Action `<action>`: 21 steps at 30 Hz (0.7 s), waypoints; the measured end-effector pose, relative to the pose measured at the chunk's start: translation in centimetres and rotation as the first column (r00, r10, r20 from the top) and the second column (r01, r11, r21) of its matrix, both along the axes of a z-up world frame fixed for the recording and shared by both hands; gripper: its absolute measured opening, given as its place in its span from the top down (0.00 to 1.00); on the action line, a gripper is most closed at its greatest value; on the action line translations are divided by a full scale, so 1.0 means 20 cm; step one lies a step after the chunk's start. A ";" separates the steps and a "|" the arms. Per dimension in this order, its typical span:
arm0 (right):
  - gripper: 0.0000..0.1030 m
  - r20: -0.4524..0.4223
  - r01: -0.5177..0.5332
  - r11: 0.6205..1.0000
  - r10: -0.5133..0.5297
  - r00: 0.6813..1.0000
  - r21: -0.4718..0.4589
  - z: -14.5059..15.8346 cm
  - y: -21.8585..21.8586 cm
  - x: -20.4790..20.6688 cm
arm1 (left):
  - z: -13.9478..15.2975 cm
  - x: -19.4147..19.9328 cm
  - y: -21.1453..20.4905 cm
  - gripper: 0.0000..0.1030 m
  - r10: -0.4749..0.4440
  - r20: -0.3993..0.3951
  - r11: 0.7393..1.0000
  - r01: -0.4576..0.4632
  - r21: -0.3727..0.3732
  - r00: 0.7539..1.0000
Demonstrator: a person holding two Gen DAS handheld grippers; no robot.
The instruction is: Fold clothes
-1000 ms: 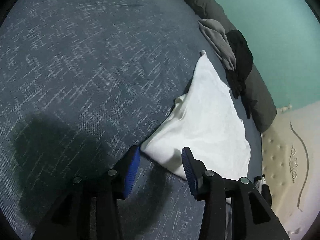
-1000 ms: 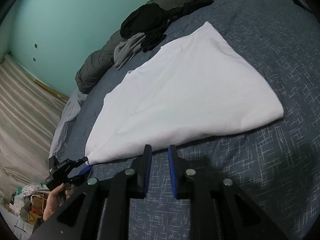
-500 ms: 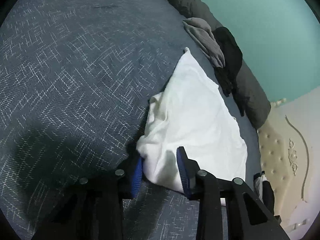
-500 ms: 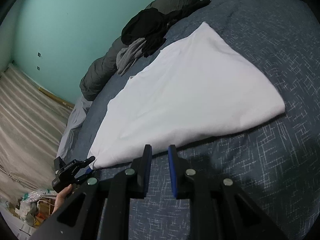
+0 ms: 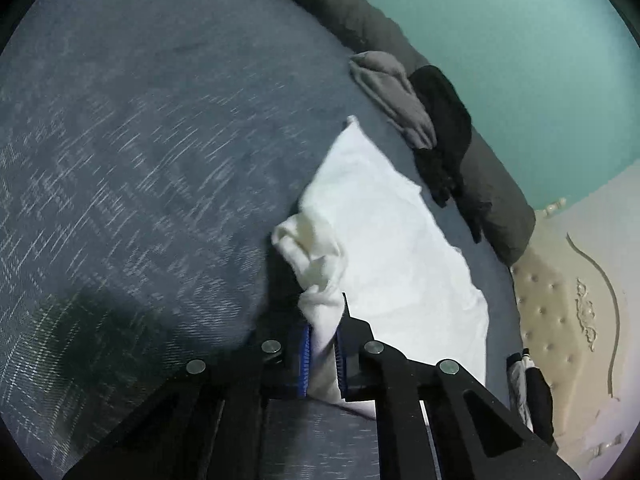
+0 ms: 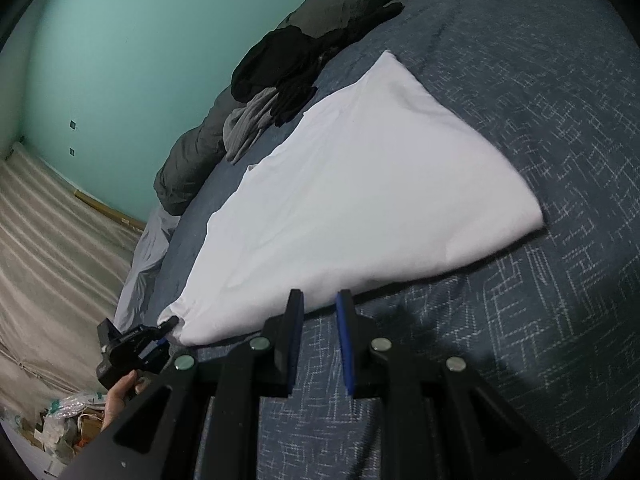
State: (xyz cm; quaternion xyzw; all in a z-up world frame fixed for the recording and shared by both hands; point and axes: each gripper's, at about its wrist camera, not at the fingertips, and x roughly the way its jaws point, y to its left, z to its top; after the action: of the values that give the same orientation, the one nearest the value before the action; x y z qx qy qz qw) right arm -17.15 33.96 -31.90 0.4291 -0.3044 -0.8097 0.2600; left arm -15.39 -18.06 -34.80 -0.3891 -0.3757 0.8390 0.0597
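L gripper (image 5: 322,344): jaws just closed, pinching bunched corner of white cloth (image 5: 384,240), corner lifted off bed (image 5: 140,160). R gripper (image 6: 318,308): jaws narrow gap, nothing between, just beside cloth's near edge. 1 white cloth, smooth, folded flat on bed. 1 grey garment (image 6: 248,124) & 1 black garment (image 6: 280,68) piled near far edge.

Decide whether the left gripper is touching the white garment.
Touching. The left wrist view shows the left gripper with its jaws, which have just been closing, pinched on a bunched corner of the white garment, cloth squeezed between the blue pads.
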 end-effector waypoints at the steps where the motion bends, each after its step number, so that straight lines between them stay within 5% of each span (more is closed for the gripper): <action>1: 0.84 0.001 0.003 1.000 -0.003 1.000 -0.002 0.00 0.00 0.00 | 0.03 -0.01 0.02 0.90 -0.009 -0.009 1.000 0.009 -0.002 1.000; 13: 0.84 -0.001 0.078 0.996 -0.078 0.997 -0.053 0.01 0.15 -0.02 | 0.47 -0.19 0.58 0.92 -0.221 -0.133 0.973 0.210 -0.091 0.966; 17: 0.84 0.000 0.116 0.990 -0.117 0.993 -0.080 0.02 0.23 -0.03 | 0.59 -0.23 0.96 0.92 -0.361 -0.159 0.929 0.340 -0.143 0.919; 21: 0.84 0.001 0.162 0.982 -0.163 0.987 -0.095 0.02 0.34 -0.05 | 0.61 -0.20 1.44 0.92 -0.537 -0.142 0.838 0.506 -0.205 0.832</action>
State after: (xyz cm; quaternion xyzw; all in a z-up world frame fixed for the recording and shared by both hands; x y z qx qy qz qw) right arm -18.11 40.66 -31.47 0.3872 -0.3755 -0.8144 0.2142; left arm -19.43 10.76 -22.62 -0.3970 -0.1794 0.8515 0.2917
